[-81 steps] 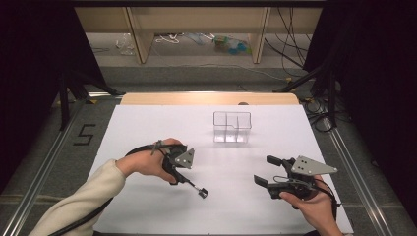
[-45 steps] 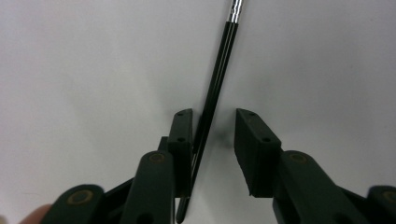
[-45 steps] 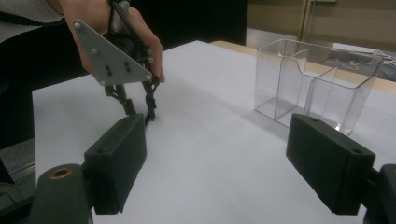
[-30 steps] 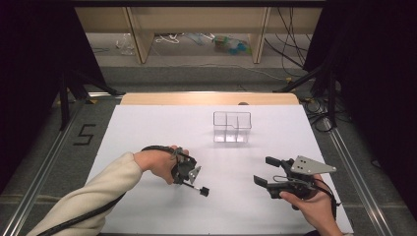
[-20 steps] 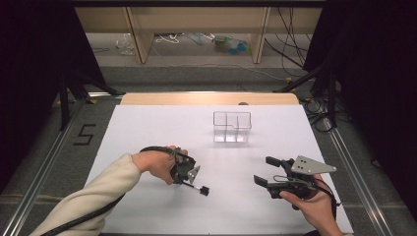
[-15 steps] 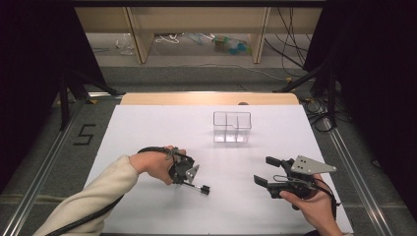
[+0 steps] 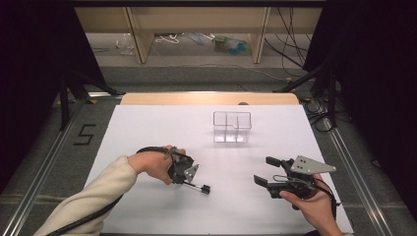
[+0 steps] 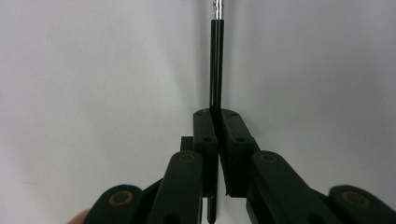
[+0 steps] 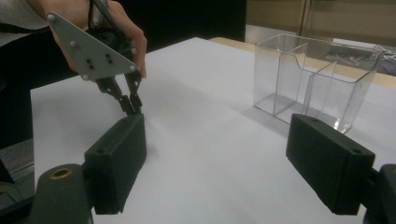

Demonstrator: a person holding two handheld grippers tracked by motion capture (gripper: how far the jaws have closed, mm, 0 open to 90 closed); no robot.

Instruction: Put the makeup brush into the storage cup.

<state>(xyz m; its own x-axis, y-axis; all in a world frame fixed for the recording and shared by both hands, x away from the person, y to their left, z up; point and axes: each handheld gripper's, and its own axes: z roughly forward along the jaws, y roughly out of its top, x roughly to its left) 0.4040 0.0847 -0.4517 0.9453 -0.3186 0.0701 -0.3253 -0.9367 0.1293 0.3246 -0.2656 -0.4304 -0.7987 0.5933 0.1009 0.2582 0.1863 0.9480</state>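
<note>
My left gripper [image 7: 189,178] points down at the white table [image 7: 147,128], left of centre, and is shut on a thin black pencil [image 7: 200,187] with a silver band. In the left gripper view the left gripper [image 8: 217,112] pinches the pencil [image 8: 215,56], whose shaft runs straight ahead along the table. My right gripper [image 7: 262,170] is held low at the front right, open, with nothing between its fingers. The right gripper view shows the right gripper [image 9: 224,163] with its jaws wide apart, and the left gripper [image 9: 131,105] touching down beyond them.
A clear plastic box [image 7: 232,127] with inner dividers stands at the middle back of the table; it stands ahead and to the right as the box [image 9: 317,79] in the right gripper view. Cables and shelf legs lie on the floor beyond the table's far edge [image 7: 209,98].
The left hand has drawn a little nearer and tipped its gripper over, down onto the pencil, whose far end stays in about the same spot. The right gripper has not moved.
</note>
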